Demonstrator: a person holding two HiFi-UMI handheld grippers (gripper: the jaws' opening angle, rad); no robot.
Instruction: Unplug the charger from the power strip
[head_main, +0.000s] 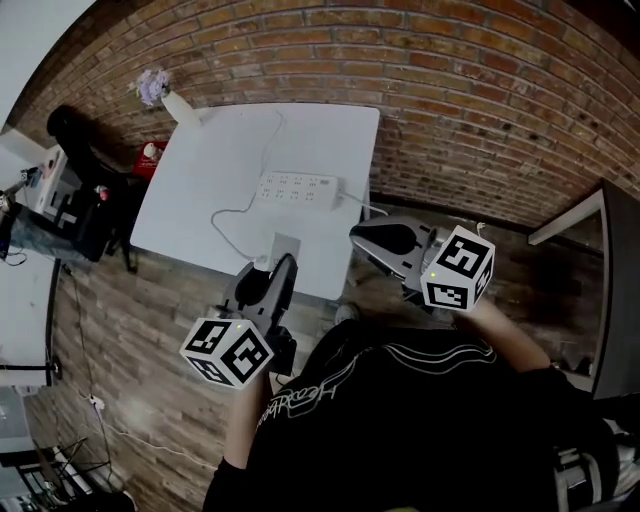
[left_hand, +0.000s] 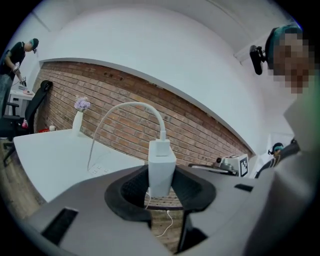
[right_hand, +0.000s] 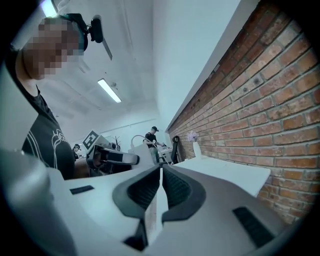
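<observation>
A white table (head_main: 190, 180) stands against the brick wall (head_main: 480, 90). At its eleven o'clock corner sits a white vase (head_main: 181, 109) of purple flowers. A black office chair (head_main: 80, 145) stands at nine o'clock.

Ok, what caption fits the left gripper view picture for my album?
The left tool grips the charger, its cable looping up, with the table and brick wall behind.

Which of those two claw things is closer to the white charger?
The left gripper: it clamps the charger. The right gripper, shut and empty, hangs apart beside it.
</observation>
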